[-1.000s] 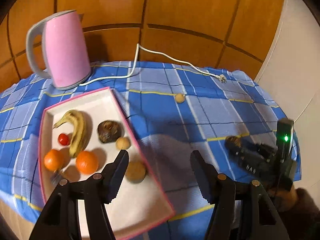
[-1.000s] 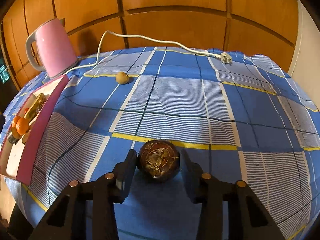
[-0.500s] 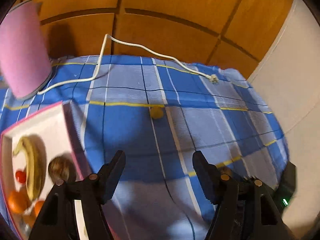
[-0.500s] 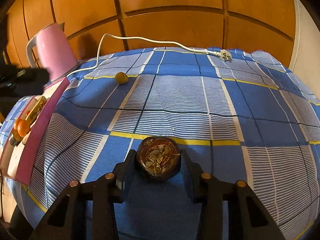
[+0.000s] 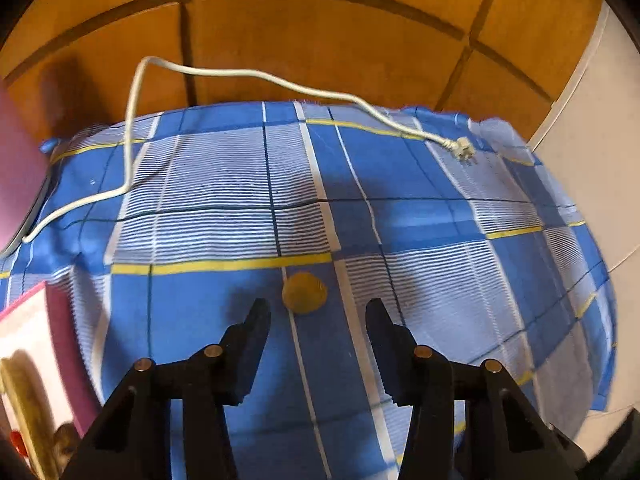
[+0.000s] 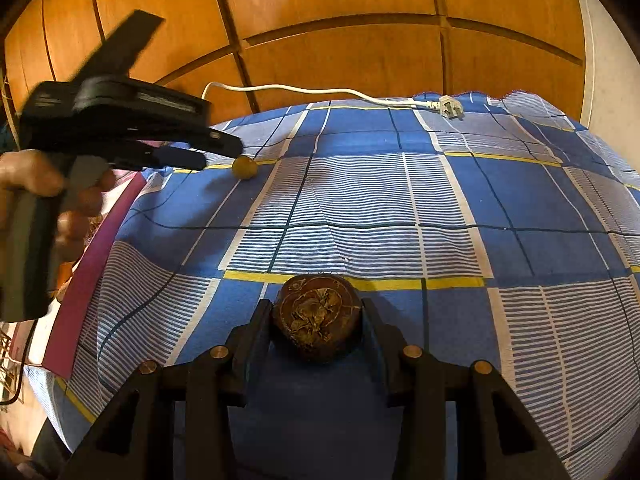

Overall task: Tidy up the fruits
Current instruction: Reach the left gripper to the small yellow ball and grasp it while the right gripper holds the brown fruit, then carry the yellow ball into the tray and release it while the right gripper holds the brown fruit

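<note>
The left gripper (image 5: 316,314), jaws just narrowed but empty, sits just short of the small fruit (image 5: 304,293) mid-table, while the right gripper (image 6: 316,312) clamps the dark fruit (image 6: 318,326) by the near edge.

At the left edge of the left wrist view the pink kettle (image 5: 16,168) is cut to a blurred slab; lower left, the tray (image 5: 60,344) is cropped, its banana (image 5: 24,412) smeared, a red fruit (image 5: 15,442) half cut off, and a brown fruit (image 5: 64,446) too blurred to name; in the right wrist view the left gripper (image 6: 222,154) and the hand (image 6: 48,196) holding it are motion-blurred at the left, hiding most of the tray; whether its fingertips touch the small yellow fruit (image 6: 245,167) cannot be told; the dark fruit's (image 6: 318,326) underside is hidden.
</note>
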